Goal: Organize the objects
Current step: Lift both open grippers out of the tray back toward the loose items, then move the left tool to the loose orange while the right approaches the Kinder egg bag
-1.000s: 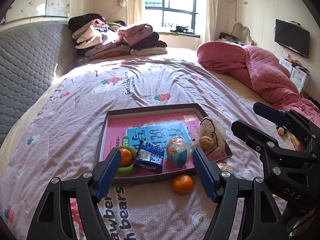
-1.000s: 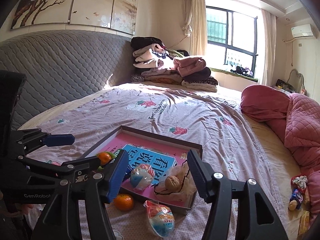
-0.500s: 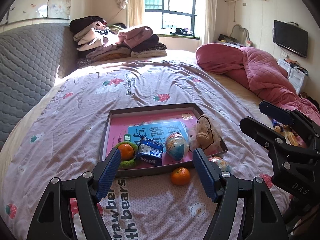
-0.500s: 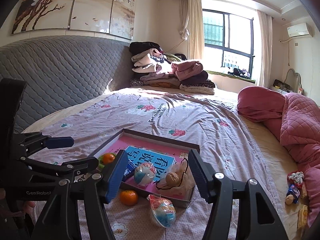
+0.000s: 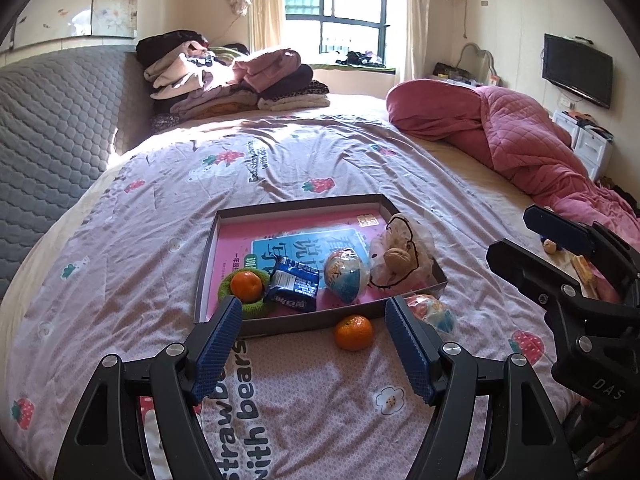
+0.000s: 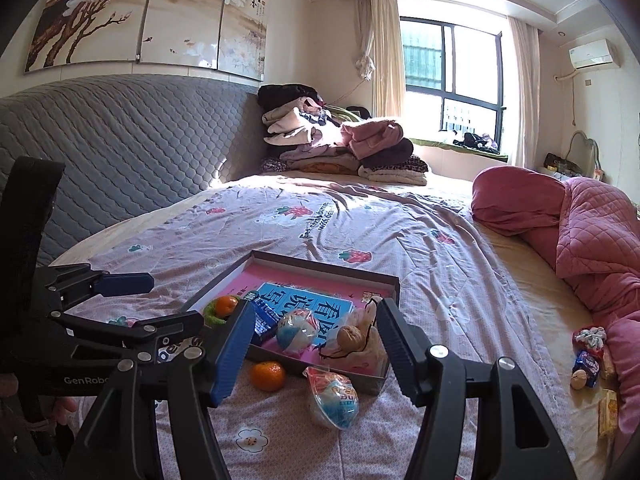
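A shallow brown tray (image 5: 296, 202) (image 6: 320, 267) lies on the bed. It holds a pink book, an orange on a green ring (image 5: 246, 285), a blue snack packet (image 5: 294, 290), a wrapped egg toy (image 5: 345, 274) and a walnut in a bag (image 5: 396, 258). A loose orange (image 5: 353, 332) (image 6: 267, 376) and a second wrapped egg toy (image 6: 334, 398) (image 5: 430, 312) lie on the bedspread in front of the tray. My left gripper (image 5: 314, 340) is open and empty, short of the tray. My right gripper (image 6: 314, 346) is open and empty above those loose items.
Folded clothes (image 5: 228, 76) are piled at the bed's far end. A red quilt (image 5: 500, 132) is bunched on the right. Small snacks (image 6: 588, 364) lie at the right edge of the bed. A grey padded headboard (image 6: 120, 140) runs along the left.
Both grippers have drawn back and up from the tray, which now looks smaller. Jaws stay open. No object has moved.
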Action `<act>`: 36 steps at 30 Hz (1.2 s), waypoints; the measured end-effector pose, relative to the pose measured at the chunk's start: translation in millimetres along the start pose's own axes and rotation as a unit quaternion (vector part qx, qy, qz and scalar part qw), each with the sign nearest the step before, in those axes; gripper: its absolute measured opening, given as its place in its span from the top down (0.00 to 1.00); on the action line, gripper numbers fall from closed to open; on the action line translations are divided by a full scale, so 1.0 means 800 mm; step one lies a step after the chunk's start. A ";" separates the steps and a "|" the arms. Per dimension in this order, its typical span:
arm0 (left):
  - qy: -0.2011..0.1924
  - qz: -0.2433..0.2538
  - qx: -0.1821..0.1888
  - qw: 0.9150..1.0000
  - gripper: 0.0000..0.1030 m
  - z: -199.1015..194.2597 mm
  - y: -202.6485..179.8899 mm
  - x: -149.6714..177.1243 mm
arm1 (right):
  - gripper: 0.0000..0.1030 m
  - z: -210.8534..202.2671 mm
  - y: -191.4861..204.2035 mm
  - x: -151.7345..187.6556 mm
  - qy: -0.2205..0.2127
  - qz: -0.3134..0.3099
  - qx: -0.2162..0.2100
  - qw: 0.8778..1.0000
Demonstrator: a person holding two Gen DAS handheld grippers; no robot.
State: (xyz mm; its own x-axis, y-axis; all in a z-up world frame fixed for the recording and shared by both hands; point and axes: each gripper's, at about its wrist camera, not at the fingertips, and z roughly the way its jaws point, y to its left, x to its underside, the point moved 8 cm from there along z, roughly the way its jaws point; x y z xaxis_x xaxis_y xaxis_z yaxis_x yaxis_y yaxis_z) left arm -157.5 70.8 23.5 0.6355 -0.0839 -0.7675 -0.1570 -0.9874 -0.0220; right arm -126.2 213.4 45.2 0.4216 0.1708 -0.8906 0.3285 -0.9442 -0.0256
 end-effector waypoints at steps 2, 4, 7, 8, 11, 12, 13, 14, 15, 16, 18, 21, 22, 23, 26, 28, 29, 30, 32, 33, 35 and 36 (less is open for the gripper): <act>0.003 0.002 0.000 1.000 0.27 0.000 -0.002 0.004 | 0.39 -0.001 -0.001 0.003 0.002 0.002 0.002 1.000; 0.005 0.003 0.000 1.000 0.27 0.001 -0.004 0.009 | 0.39 -0.002 -0.001 0.008 0.006 0.004 0.003 1.000; 0.011 0.003 0.000 1.000 0.27 0.003 -0.007 0.017 | 0.39 -0.003 0.000 0.015 0.012 0.006 0.005 1.000; 0.013 0.004 0.001 1.000 0.27 0.004 -0.008 0.020 | 0.39 -0.003 0.001 0.018 0.014 0.007 0.005 1.000; 0.020 0.008 0.001 1.000 0.27 0.008 -0.009 0.029 | 0.39 -0.001 0.001 0.026 0.023 0.007 0.009 1.000; 0.023 0.009 0.001 1.000 0.27 0.010 -0.010 0.033 | 0.39 0.000 0.002 0.029 0.026 0.007 0.011 1.000; 0.026 0.009 0.002 1.000 0.27 0.012 -0.011 0.035 | 0.39 0.001 0.003 0.033 0.029 0.006 0.012 0.999; 0.029 0.011 0.003 1.000 0.27 0.014 -0.013 0.038 | 0.39 0.002 0.003 0.037 0.033 0.006 0.014 0.999; 0.031 0.013 0.002 0.999 0.27 0.016 -0.014 0.041 | 0.39 0.003 0.003 0.041 0.036 0.005 0.015 0.999; 0.033 0.013 0.002 0.999 0.27 0.017 -0.014 0.043 | 0.39 0.005 0.002 0.045 0.040 0.004 0.015 0.999; 0.040 0.014 0.003 0.999 0.27 0.022 -0.015 0.048 | 0.39 0.009 0.002 0.052 0.048 0.005 0.016 0.999; 0.050 0.015 0.004 0.999 0.27 0.030 -0.017 0.057 | 0.39 0.012 -0.001 0.062 0.058 0.005 0.017 0.998; 0.053 0.016 0.004 0.998 0.27 0.032 -0.017 0.060 | 0.39 0.014 -0.002 0.066 0.062 0.006 0.017 0.998; 0.056 0.016 0.004 0.998 0.27 0.035 -0.018 0.064 | 0.39 0.016 -0.003 0.069 0.065 0.006 0.017 0.998; 0.067 0.018 0.005 0.998 0.27 0.044 -0.020 0.072 | 0.39 0.022 -0.005 0.079 0.077 0.004 0.019 0.997; 0.072 0.019 0.005 0.997 0.27 0.050 -0.020 0.077 | 0.39 0.026 -0.005 0.085 0.086 0.003 0.019 0.996; 0.077 0.019 0.004 0.997 0.27 0.054 -0.020 0.080 | 0.39 0.029 -0.005 0.088 0.090 0.001 0.019 0.996; 0.080 0.018 0.005 0.997 0.27 0.057 -0.020 0.082 | 0.39 0.031 -0.006 0.091 0.093 0.000 0.021 0.995; 0.086 0.018 0.006 0.996 0.27 0.063 -0.020 0.086 | 0.39 0.036 -0.006 0.096 0.100 -0.002 0.020 0.995; 0.088 0.017 0.005 0.996 0.27 0.066 -0.020 0.088 | 0.39 0.038 -0.006 0.098 0.102 -0.001 0.020 0.995; 0.092 0.016 0.006 0.996 0.27 0.073 -0.019 0.091 | 0.39 0.043 -0.007 0.102 0.110 0.000 0.020 0.994; 0.094 0.015 0.006 0.995 0.27 0.076 -0.019 0.093 | 0.39 0.045 -0.007 0.104 0.113 0.000 0.019 0.993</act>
State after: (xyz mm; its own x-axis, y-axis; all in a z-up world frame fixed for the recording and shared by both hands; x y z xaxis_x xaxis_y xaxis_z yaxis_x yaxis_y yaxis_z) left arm -153.9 87.8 -72.1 0.7608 -0.1386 -0.6340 -0.1871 -0.9823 -0.0098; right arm -123.7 222.7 -45.3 0.6016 0.2252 -0.7664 0.2981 -0.9534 -0.0461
